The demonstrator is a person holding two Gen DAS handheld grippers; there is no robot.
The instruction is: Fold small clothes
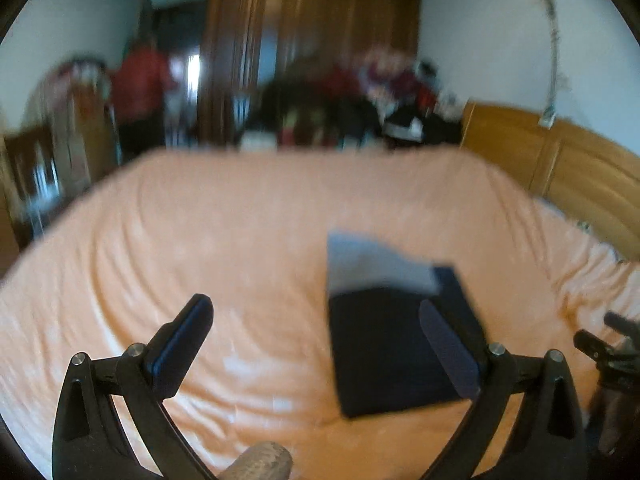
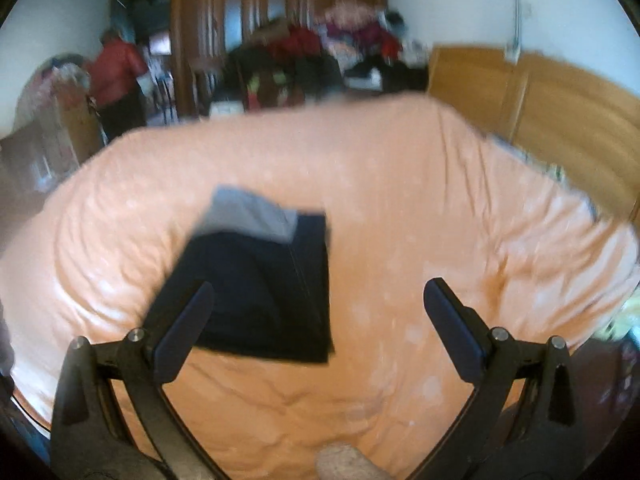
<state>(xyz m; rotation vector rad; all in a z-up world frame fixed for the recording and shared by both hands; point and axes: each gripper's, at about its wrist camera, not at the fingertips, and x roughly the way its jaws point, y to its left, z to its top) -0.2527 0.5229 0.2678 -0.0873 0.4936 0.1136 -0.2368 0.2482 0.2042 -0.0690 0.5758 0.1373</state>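
Folded dark navy cloth garment (image 1: 384, 344), flat rectangle with a grey panel (image 1: 368, 262) at its far end, lies on the peach, softly wrinkled bedsheet (image 1: 224, 240). Left tongs (image 1: 316, 332) spread wide, empty, above sheet. Right tongs (image 2: 320, 312) also spread, empty. Wooden headboard (image 1: 560, 168) at right. Both views blurred.

Both fisheye views look forward along their own spread fingers, tilted down over the peach bedspread (image 1: 248, 216) from its near edge and facing the wardrobe (image 1: 304, 40) at the far wall. The left wrist camera sits left of the folded dark garment (image 1: 384, 352), the right wrist camera right of it (image 2: 264, 288), both close above. They share the bed, garment, wooden headboard (image 2: 560, 96) and cluttered background, all motion-blurred.
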